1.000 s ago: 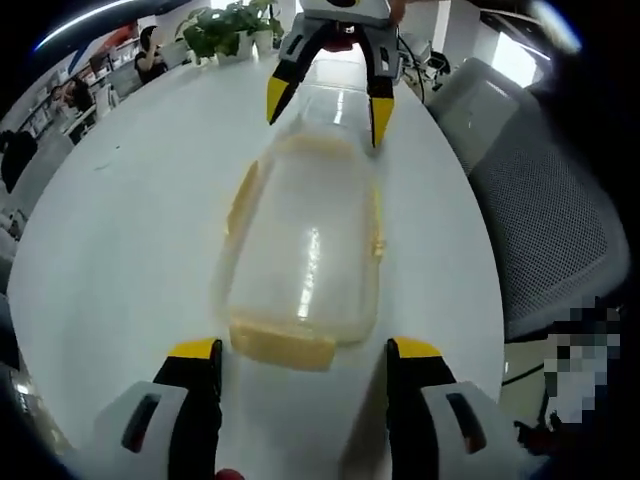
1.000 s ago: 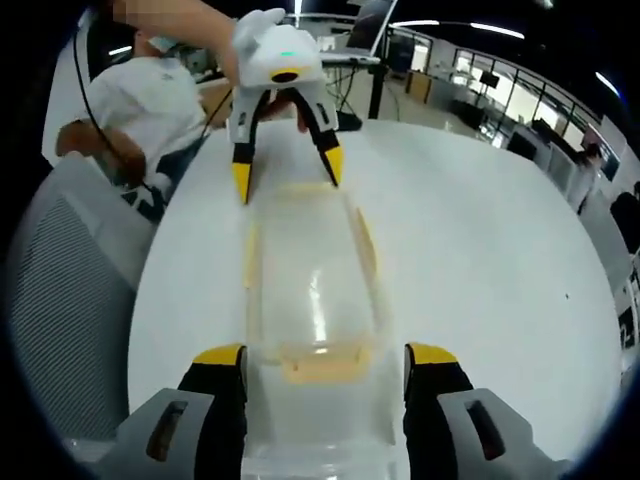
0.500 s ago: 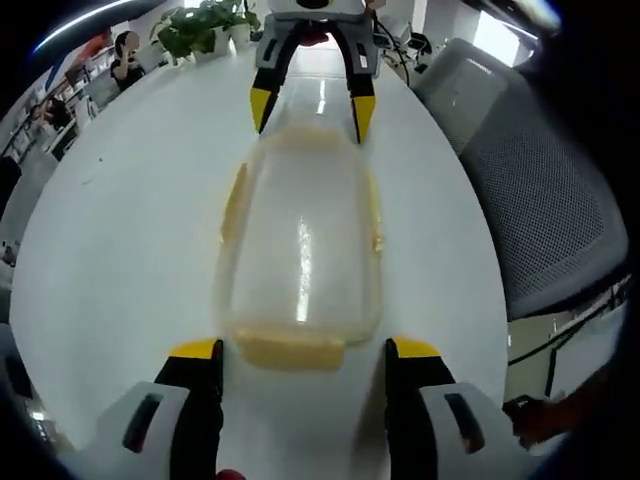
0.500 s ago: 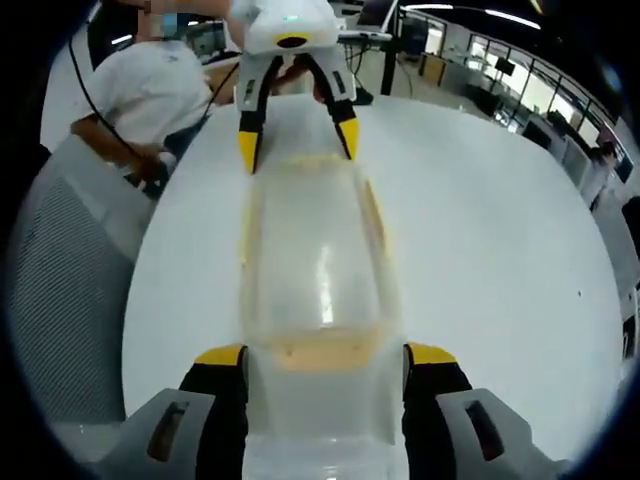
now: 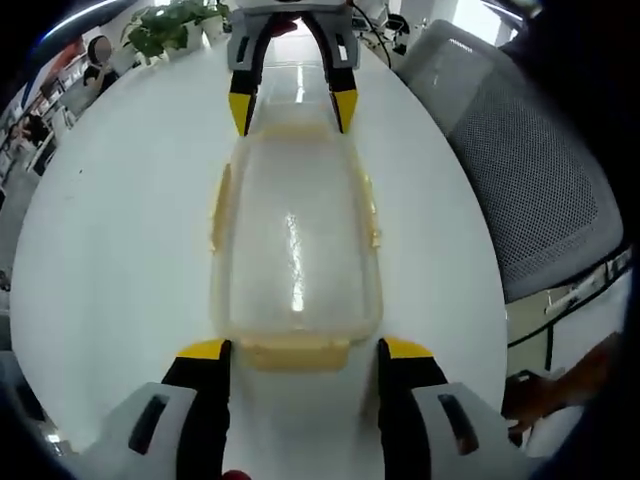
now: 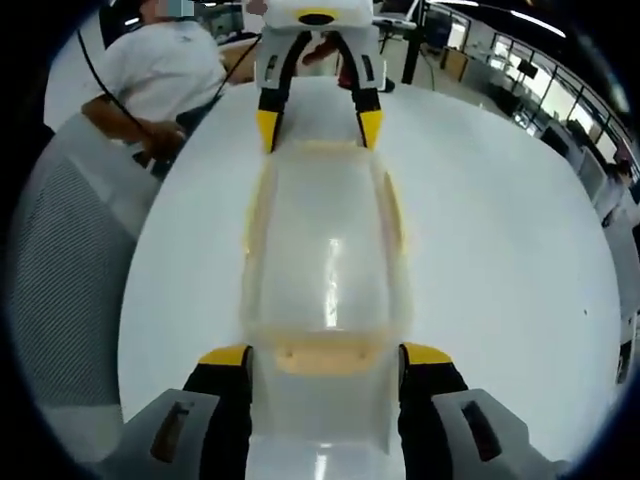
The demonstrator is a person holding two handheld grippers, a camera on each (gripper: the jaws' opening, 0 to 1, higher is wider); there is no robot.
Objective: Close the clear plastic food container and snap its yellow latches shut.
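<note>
Two claws are facing each other across the container (image 5: 295, 250) on the table (image 5: 110, 260). Left claw (image 5: 300, 352), jaws wide, is straddling the near end latch (image 5: 297, 352); right claw (image 6: 322, 358), equally wide, is straddling the opposite latch (image 6: 322, 354). Lid appears seated; latches apparently remain unsnapped.

white round table (image 5: 120, 230) | grey mesh chair (image 5: 530, 170) - beside table | potted plant (image 5: 160, 22) - far edge
</note>
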